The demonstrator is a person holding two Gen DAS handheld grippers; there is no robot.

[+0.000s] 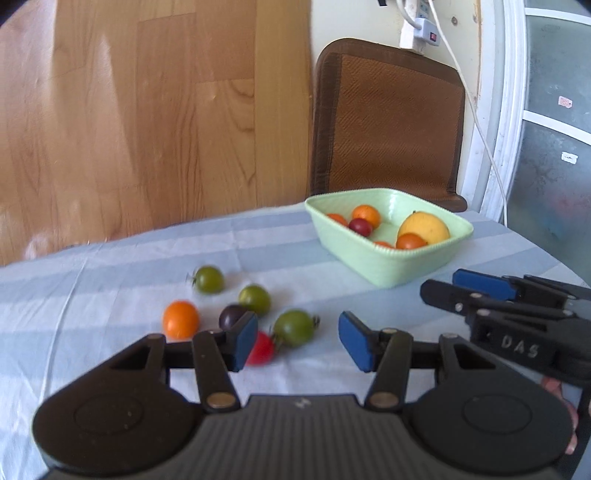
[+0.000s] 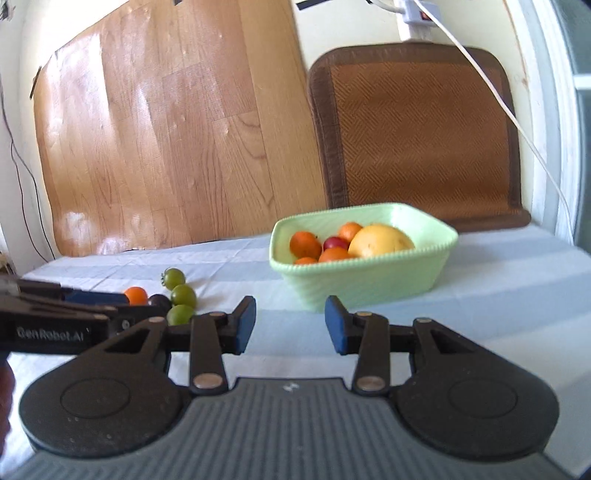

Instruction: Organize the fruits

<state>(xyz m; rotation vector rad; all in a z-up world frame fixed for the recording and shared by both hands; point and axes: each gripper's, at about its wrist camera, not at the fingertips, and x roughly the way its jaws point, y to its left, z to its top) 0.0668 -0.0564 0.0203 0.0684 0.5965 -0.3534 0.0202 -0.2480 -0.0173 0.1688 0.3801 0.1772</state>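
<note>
A pale green bowl (image 1: 380,267) (image 2: 354,284) on the blue-and-white cloth holds a yellow fruit (image 1: 424,225) (image 2: 380,240), several orange tomatoes and a dark red one (image 1: 360,226). Loose on the cloth lie three green tomatoes (image 1: 293,326) (image 2: 183,295), an orange one (image 1: 180,319) (image 2: 136,294), a dark purple one (image 1: 231,315) and a red one (image 1: 260,349). My left gripper (image 1: 301,338) is open and empty, hovering just before the loose fruit. My right gripper (image 2: 290,325) is open and empty, facing the bowl; it also shows in the left wrist view (image 1: 476,286).
A brown woven mat (image 1: 388,122) leans against the wall behind the bowl. A wood-pattern sheet (image 2: 166,129) covers the wall at left. A white power strip and cable (image 1: 424,26) hang at the upper right.
</note>
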